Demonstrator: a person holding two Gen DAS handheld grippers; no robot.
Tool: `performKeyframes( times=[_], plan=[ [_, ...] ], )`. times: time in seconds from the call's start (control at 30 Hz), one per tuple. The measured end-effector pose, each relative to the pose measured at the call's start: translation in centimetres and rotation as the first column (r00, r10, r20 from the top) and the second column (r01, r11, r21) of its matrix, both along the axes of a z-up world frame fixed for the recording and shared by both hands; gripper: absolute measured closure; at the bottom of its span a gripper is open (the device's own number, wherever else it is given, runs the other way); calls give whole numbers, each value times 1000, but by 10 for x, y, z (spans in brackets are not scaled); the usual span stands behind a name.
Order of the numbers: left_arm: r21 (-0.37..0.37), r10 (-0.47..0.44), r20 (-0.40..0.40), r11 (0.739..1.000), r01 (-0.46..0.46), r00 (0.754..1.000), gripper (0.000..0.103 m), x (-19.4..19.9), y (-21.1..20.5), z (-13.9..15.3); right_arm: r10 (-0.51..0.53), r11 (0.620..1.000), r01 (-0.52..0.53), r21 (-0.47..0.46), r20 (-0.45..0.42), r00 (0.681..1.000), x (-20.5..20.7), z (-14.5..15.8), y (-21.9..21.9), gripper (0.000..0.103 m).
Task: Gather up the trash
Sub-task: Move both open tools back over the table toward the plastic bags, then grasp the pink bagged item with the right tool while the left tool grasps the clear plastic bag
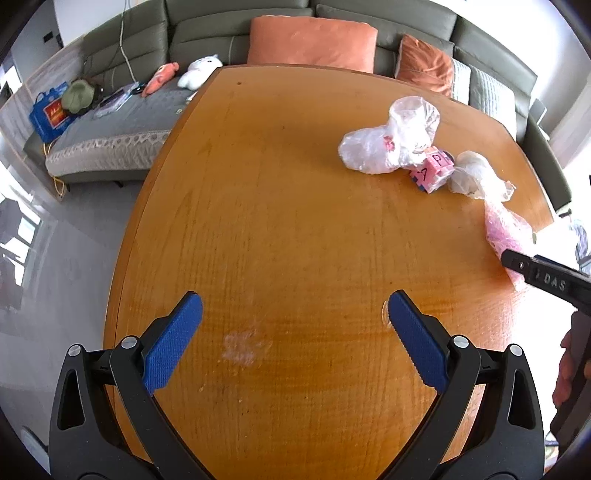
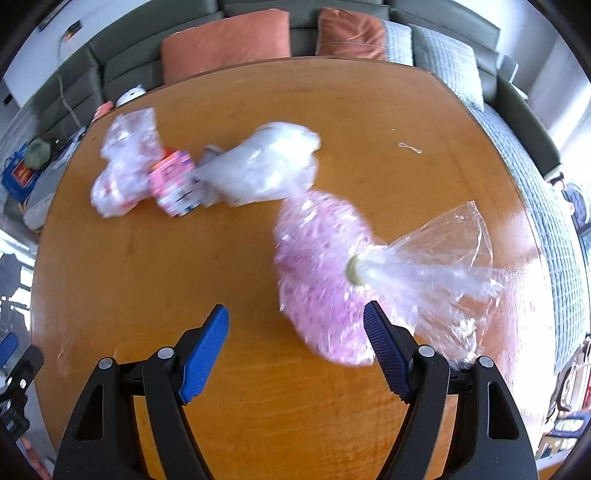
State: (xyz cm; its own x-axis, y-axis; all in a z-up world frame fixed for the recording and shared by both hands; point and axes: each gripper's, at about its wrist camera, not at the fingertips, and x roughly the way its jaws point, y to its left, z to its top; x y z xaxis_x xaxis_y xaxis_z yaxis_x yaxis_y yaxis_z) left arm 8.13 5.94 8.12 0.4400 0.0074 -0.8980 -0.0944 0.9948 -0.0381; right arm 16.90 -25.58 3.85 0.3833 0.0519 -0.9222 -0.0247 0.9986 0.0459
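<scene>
Your wooden table point(image 1: 280, 206) stands before a green sofa point(image 1: 229, 33) with orange cushions. The pink-filled clear bag point(image 2: 321, 273), tied at the neck, lies just ahead of your right tongs point(image 2: 295, 343), beside two crumpled plastic bags point(image 1: 388, 140) and a pink carton point(image 1: 434, 168). Both your right and left tongs point(image 1: 295, 325) gape wide, holding nothing.

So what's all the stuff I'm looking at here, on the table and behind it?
pink-filled bag: 1, clear plastic with pink contents, tied neck, nearest the right gripper
clear bags: 2, crumpled, either side of the carton
carton: 1, pink, between the clear bags
table: 1, orange-brown wood
sofa: 1, grey-green, behind the table
cushions: 2, orange, on the sofa
plush toy: 1, white, on the sofa
left gripper: open, blue pads, empty
right gripper: open, blue pads, beside the pink-filled bag
</scene>
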Motion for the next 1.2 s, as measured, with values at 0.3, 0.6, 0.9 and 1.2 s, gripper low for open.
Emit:
performKeyframes(
  times=[0.3,0.6,0.9,1.2],
  plan=[
    [1,-11,-14,1000,11,1000,6,17,-5,-1,-12,999,13,-48,15,1000,28,-7,-13,35],
    [14,-70,1,997,70,998,6,54,-20,-1,-3,994,-4,109,70,998,52,2,-33,91],
    [57,-290,32,956,288,957,6,116,-53,-6,-15,989,6,148,58,998,53,6,-31,92],
    [67,-363,6,930,362,932,6,157,-63,-30,-4,991,-6,134,70,998,53,4,-27,92]
  ],
)
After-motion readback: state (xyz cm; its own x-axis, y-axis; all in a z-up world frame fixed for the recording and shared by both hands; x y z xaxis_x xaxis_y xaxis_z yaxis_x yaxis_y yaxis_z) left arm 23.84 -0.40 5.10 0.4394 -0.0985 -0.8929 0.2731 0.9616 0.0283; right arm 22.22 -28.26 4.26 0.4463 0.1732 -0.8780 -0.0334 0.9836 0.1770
